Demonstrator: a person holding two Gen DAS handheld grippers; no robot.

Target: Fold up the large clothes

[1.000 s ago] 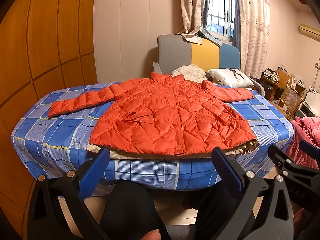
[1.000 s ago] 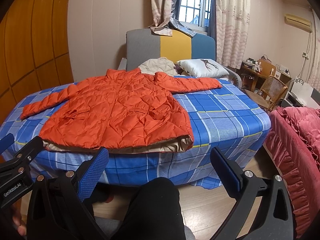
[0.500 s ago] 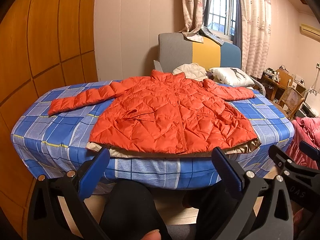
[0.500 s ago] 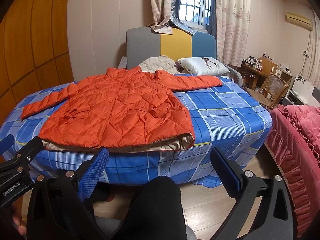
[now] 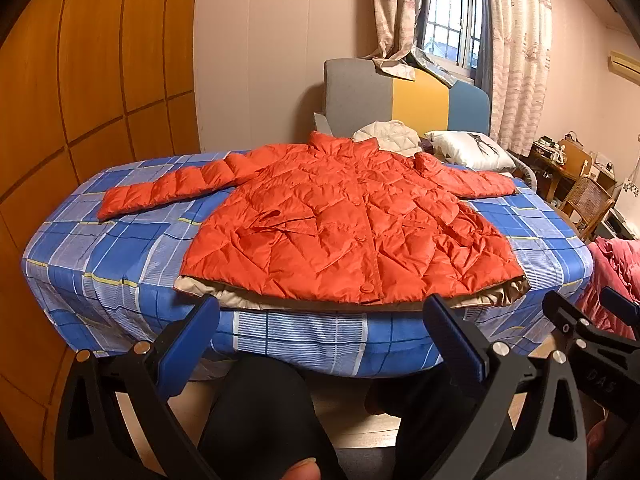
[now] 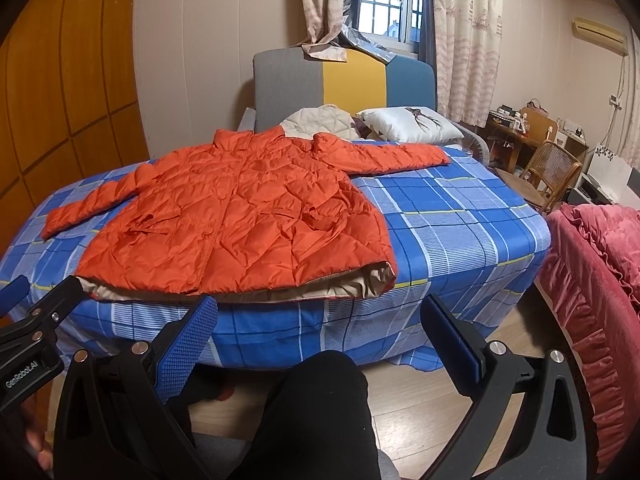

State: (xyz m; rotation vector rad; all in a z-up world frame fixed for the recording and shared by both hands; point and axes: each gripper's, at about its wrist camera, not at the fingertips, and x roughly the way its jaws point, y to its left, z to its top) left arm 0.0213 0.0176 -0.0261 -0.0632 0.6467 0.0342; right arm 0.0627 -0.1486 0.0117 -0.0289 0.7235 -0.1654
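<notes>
An orange quilted jacket [image 5: 352, 224] lies spread flat, sleeves out, on the blue plaid bed [image 5: 112, 256], its hem just beyond the jaws. The left gripper [image 5: 320, 332] and right gripper [image 6: 318, 328] both hover short of it, jaws wide apart and empty. A white pillow [image 6: 408, 125] rests farther off.

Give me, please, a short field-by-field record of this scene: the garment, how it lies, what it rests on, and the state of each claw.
garment: orange quilted jacket, buttoned front facing up
layout: spread flat, both sleeves stretched out sideways, beige lining showing at the hem
surface: bed with blue checked sheet
behind the collar: white pillow and a cream quilted item
left claw: open, holding nothing, short of the hem
right claw: open, holding nothing, short of the hem
folding: not yet begun
</notes>
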